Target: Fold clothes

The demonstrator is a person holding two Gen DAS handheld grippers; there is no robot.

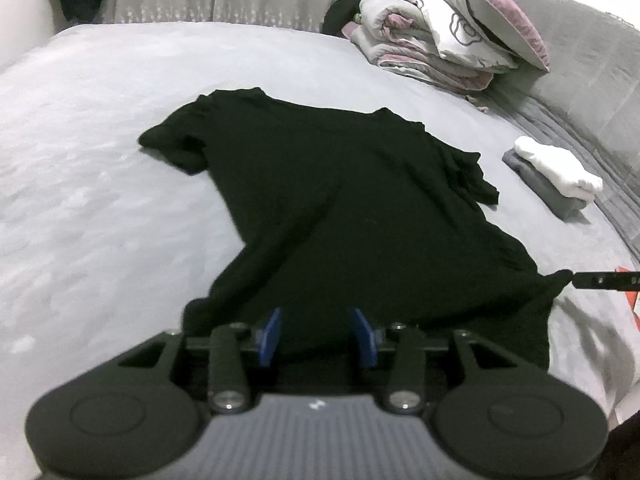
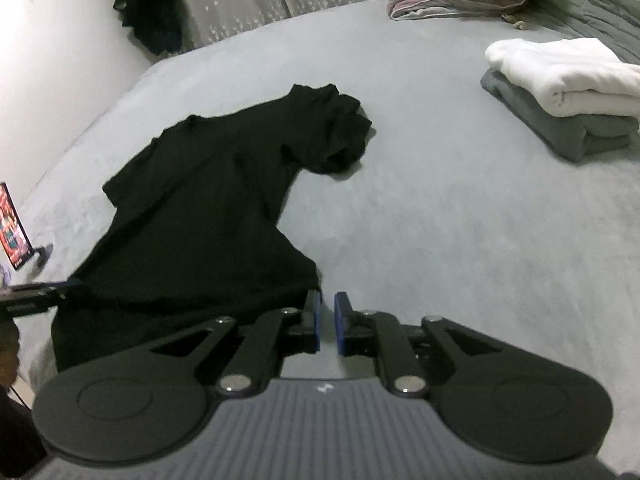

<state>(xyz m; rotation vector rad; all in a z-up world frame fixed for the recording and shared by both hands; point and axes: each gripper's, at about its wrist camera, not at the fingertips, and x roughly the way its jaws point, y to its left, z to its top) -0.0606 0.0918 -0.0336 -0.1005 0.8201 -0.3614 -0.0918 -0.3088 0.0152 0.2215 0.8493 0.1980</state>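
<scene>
A black T-shirt point(image 1: 340, 200) lies spread on the grey bed point(image 1: 80, 200), collar at the far end and hem towards me, both sleeves crumpled. My left gripper point(image 1: 317, 330) hovers over the near hem. Its blue pads stand well apart with the cloth lying below them, not pinched. In the right wrist view the same T-shirt point(image 2: 200, 200) lies to the left. My right gripper point(image 2: 328, 312) sits just beside the hem's right corner, its pads a narrow gap apart with only bare bed showing between them. One finger of the right gripper point(image 1: 592, 280) shows at the hem's far corner.
A folded stack, white garment on grey point(image 2: 568, 92), rests on the bed's right side. A pile of quilts and a pillow point(image 1: 440, 28) sits at the far right by the headboard. A lit screen on a stand point(image 2: 14, 228) is at the left edge. Dark clothes point(image 2: 148, 12) hang by the curtain.
</scene>
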